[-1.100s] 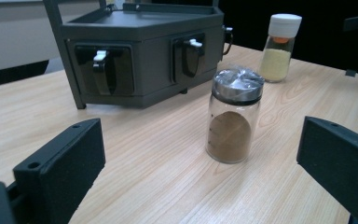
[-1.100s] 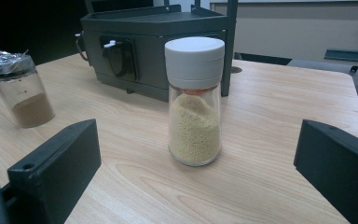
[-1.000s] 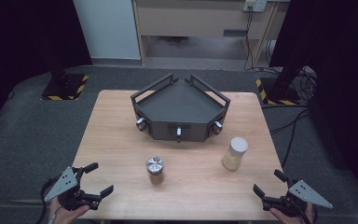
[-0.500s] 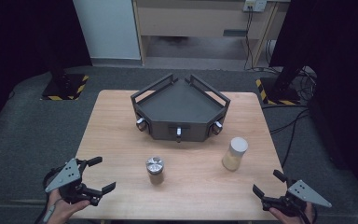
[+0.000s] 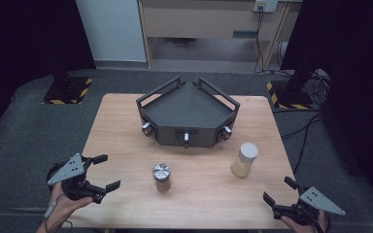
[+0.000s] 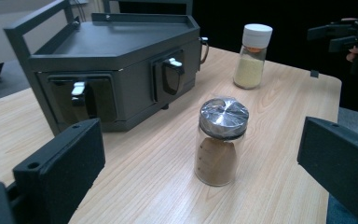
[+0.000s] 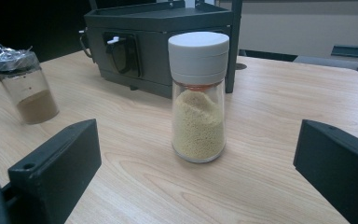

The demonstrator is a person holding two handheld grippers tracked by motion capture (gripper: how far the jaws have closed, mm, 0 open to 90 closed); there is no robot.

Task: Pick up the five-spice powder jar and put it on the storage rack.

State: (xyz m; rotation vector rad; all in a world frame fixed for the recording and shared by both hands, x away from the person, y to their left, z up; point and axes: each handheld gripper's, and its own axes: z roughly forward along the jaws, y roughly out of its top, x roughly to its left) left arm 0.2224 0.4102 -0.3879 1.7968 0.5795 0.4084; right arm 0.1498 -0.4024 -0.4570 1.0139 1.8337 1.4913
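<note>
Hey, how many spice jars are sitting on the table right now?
2. The silver-capped jar of brown powder stands front centre, before the dark rack. The white-capped jar of yellow granules stands to its right. Neither is held.

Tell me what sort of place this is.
Probably a lab or test room set up for recording handling work, not a kitchen. A bare wooden table stands on grey carpet between black curtains, hazard-striped stand bases flank it, and a dark angular rack sits with two spice jars.
</note>
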